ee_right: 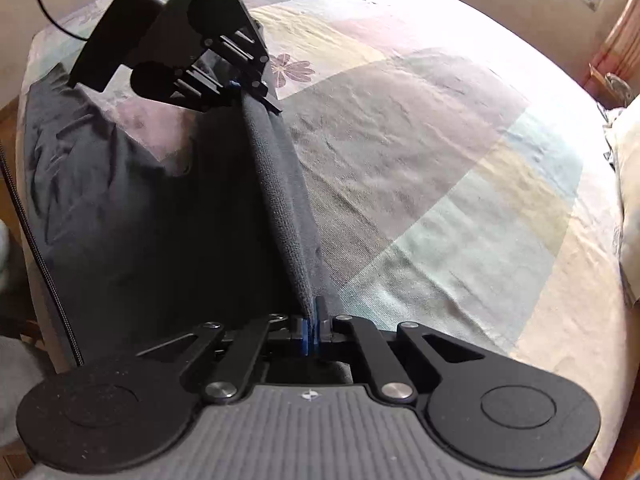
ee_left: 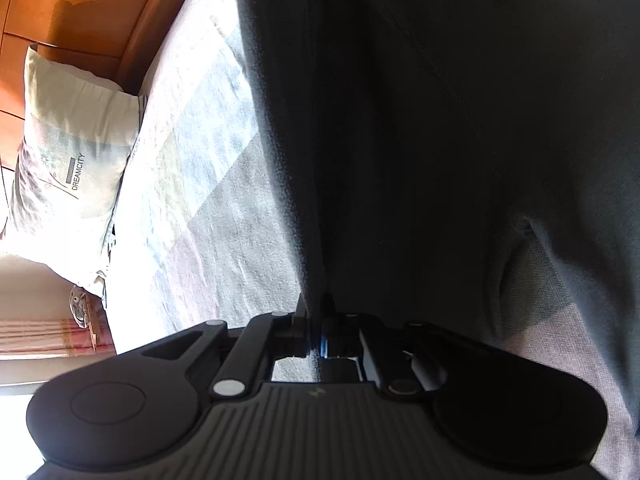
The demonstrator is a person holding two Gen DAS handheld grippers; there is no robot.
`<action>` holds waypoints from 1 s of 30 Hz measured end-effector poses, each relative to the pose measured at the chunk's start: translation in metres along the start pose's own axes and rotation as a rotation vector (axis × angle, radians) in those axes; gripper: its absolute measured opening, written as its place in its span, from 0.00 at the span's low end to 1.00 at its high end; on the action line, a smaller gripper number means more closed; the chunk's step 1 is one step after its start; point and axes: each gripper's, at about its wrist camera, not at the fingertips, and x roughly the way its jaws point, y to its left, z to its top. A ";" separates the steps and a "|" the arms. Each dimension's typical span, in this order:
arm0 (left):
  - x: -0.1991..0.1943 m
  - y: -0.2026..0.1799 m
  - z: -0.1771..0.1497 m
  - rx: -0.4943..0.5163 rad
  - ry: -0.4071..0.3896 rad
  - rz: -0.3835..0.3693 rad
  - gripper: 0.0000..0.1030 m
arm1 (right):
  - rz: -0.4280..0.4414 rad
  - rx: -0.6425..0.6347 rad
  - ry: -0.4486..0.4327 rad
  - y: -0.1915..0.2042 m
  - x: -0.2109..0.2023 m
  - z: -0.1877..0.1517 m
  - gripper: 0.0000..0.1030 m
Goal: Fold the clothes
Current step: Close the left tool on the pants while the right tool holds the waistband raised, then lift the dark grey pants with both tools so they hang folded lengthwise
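Note:
A dark grey garment (ee_right: pixel 132 208) lies on the left part of the bed, and one edge of it is lifted into a taut band (ee_right: pixel 280 208) between the two grippers. My right gripper (ee_right: pixel 314 320) is shut on the near end of that band. At the far end of the band my left gripper (ee_right: pixel 250 94) is shut on the cloth, held by a hand at the top left. In the left wrist view the garment (ee_left: pixel 440 120) fills most of the picture, and my left gripper (ee_left: pixel 316 312) pinches its edge.
The bed carries a pastel patchwork sheet (ee_right: pixel 440 160) with a flower print (ee_right: pixel 290 68). A pillow (ee_left: pixel 68 160) lies at the wooden headboard (ee_left: pixel 100 8). A black cable (ee_right: pixel 36 240) hangs along the left side of the bed.

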 end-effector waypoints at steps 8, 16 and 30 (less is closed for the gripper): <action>0.006 -0.009 -0.003 -0.001 0.027 -0.006 0.12 | 0.004 -0.062 -0.012 0.018 -0.021 0.004 0.03; 0.018 -0.020 -0.024 0.013 0.092 -0.013 0.11 | 0.000 -0.052 -0.003 0.020 -0.019 0.003 0.03; -0.018 -0.035 -0.045 -0.021 0.075 -0.119 0.00 | -0.079 -0.070 0.028 0.029 -0.008 -0.005 0.03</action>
